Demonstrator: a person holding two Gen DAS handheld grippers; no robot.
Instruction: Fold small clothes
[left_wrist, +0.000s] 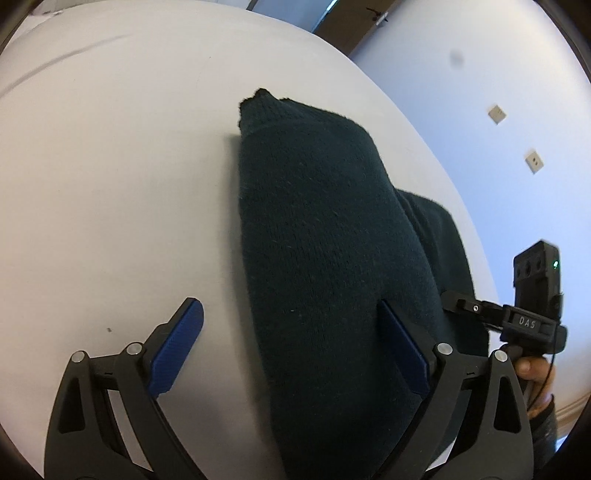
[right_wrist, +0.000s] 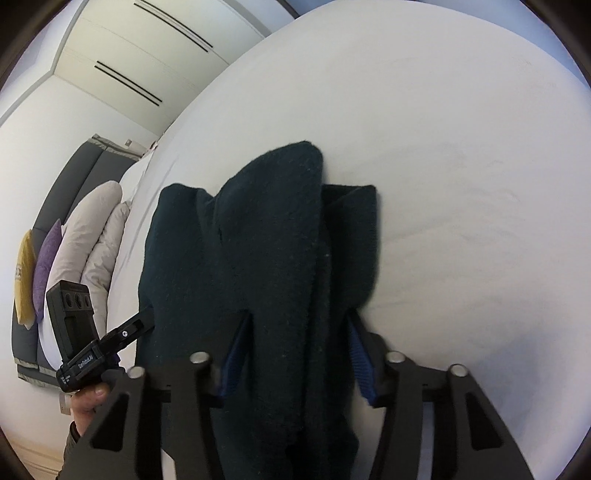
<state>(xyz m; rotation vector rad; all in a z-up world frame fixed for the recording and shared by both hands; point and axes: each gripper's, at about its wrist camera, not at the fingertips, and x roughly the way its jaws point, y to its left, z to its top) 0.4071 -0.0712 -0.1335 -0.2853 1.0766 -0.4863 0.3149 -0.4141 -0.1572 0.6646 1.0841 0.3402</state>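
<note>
A dark green knitted garment (left_wrist: 317, 229) lies folded into a long thick band on a white bed sheet (left_wrist: 110, 184). My left gripper (left_wrist: 291, 347) stands open over its near end. One blue pad hangs over bare sheet and the other rests against the knit. In the right wrist view the same garment (right_wrist: 266, 236) is bunched in upright folds. My right gripper (right_wrist: 299, 360) is shut on it, with cloth filling the gap between the blue pads. Each view shows the other gripper's body held in a hand, the right (left_wrist: 532, 314) and the left (right_wrist: 92, 350), close beside the cloth.
White sheet (right_wrist: 461, 184) spreads wide around the garment. Grey, purple and yellow pillows (right_wrist: 85, 236) lean on a dark headboard at the bed's end. White wardrobe doors (right_wrist: 147, 48) stand behind. A pale wall with two sockets (left_wrist: 533, 160) runs past the bed's far edge.
</note>
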